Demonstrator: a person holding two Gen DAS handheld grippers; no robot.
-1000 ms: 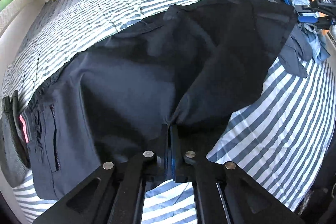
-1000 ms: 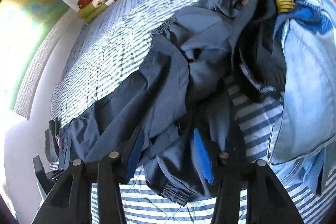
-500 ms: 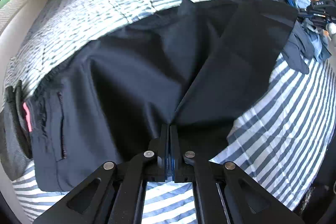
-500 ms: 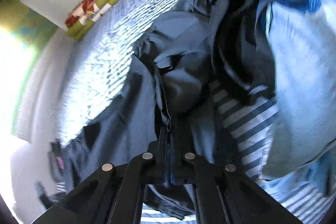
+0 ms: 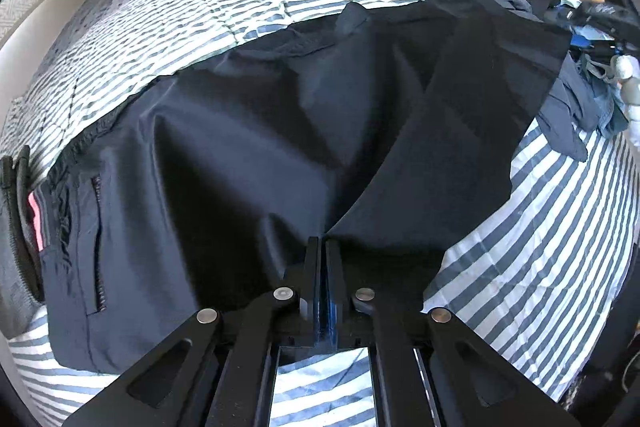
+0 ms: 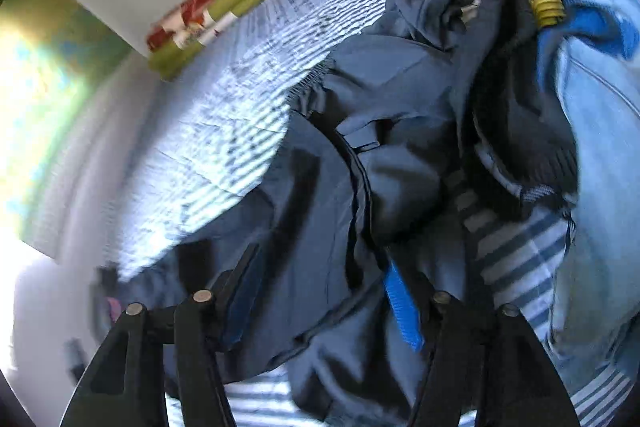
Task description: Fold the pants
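Pants (image 5: 248,155) lie pinched by the left hand-held gripper (image 5: 324,247); only in the right view do we see the right hand-held gripper (image 6: 320,279) opening, fabric between its jaws.

No lettering, brand, number or sign can be read anywhere in either view; the pink tag (image 5: 35,223) at the waistband of the dark pants (image 5: 280,155) is too small and blurred to show any print.
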